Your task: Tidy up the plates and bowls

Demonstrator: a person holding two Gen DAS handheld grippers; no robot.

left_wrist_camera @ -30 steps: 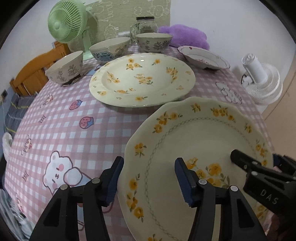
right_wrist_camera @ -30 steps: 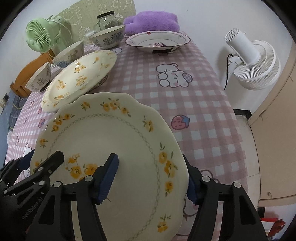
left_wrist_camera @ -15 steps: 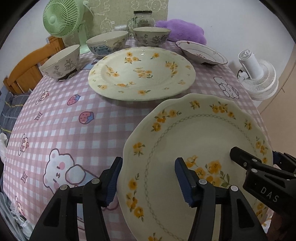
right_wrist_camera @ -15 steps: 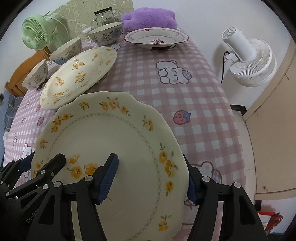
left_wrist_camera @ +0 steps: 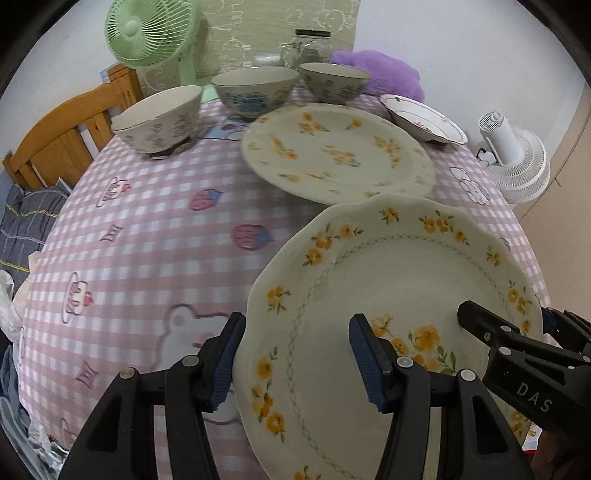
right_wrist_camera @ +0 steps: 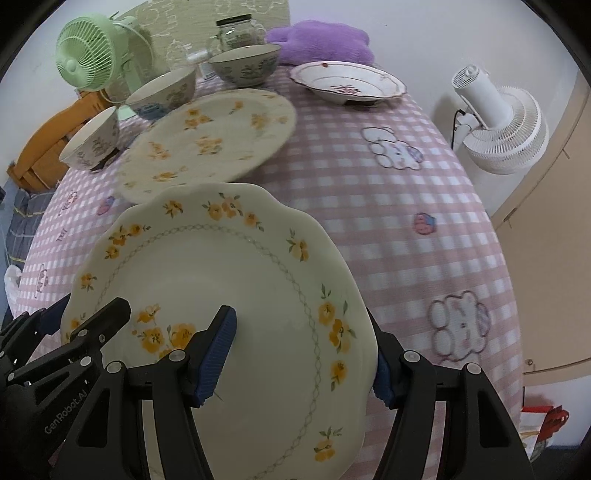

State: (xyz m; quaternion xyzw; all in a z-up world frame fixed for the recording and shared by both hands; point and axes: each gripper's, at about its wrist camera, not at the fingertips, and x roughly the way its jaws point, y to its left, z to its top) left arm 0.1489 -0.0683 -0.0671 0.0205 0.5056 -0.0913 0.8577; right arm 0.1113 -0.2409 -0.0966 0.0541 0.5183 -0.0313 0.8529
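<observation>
A scalloped cream plate with yellow flowers [left_wrist_camera: 399, 273] [right_wrist_camera: 229, 280] hangs above the pink checked tablecloth [left_wrist_camera: 147, 236], carried between both grippers. My left gripper [left_wrist_camera: 295, 339] is shut on its left rim, one pad under the edge and one on top. On the right rim my right gripper [right_wrist_camera: 301, 332] is shut the same way. Just beyond it lies a larger round plate with yellow flowers [left_wrist_camera: 336, 151] [right_wrist_camera: 210, 140]. Three patterned bowls [left_wrist_camera: 159, 118] [left_wrist_camera: 255, 90] [left_wrist_camera: 334, 81] stand in a row behind. A white plate with red trim [left_wrist_camera: 421, 118] [right_wrist_camera: 347, 81] sits far right.
At the table's back stand a green fan [left_wrist_camera: 147, 29], a glass jar [left_wrist_camera: 310, 44] and a purple cushion [left_wrist_camera: 384, 74]. A white fan [right_wrist_camera: 498, 122] stands off the right edge, a wooden chair [left_wrist_camera: 62, 136] at the left. Bare cloth lies left [left_wrist_camera: 122, 295] and right [right_wrist_camera: 399, 221].
Both grippers have carried the flowered plate forward and to the left. The bowls and the large round plate now look closer and sit further right in both views. The grips are unchanged.
</observation>
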